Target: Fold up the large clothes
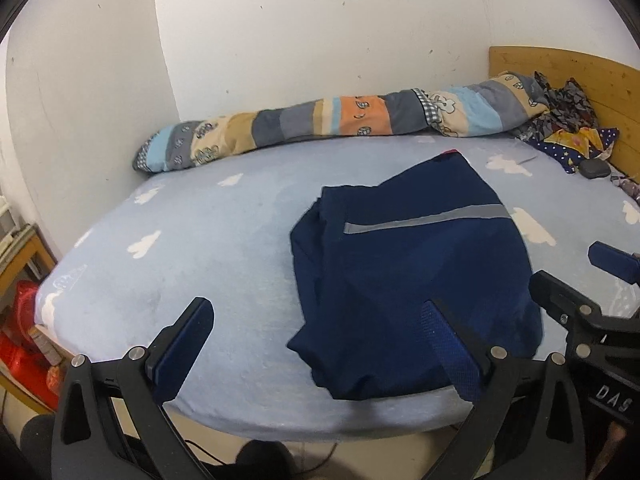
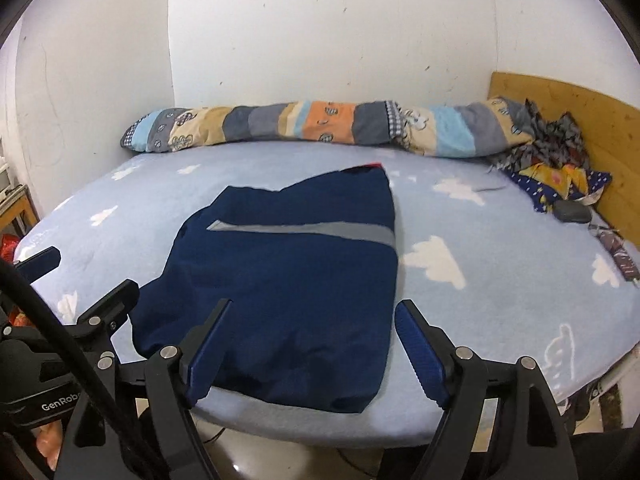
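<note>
While both my jaws stand apart and empty, left gripper (image 1: pixel 316 340) and right gripper (image 2: pixel 312 340), the folded navy garment (image 2: pixel 288 288) lies on the bed (image 2: pixel 500 300) near its front edge, its underlayers hidden.

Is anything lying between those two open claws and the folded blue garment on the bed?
Nothing visible. The navy garment lies flat on the cloud-print sheet, just beyond the open left gripper and right gripper. The rolled patchwork quilt sits behind it by the wall, and the small dark case far off to the right.
</note>
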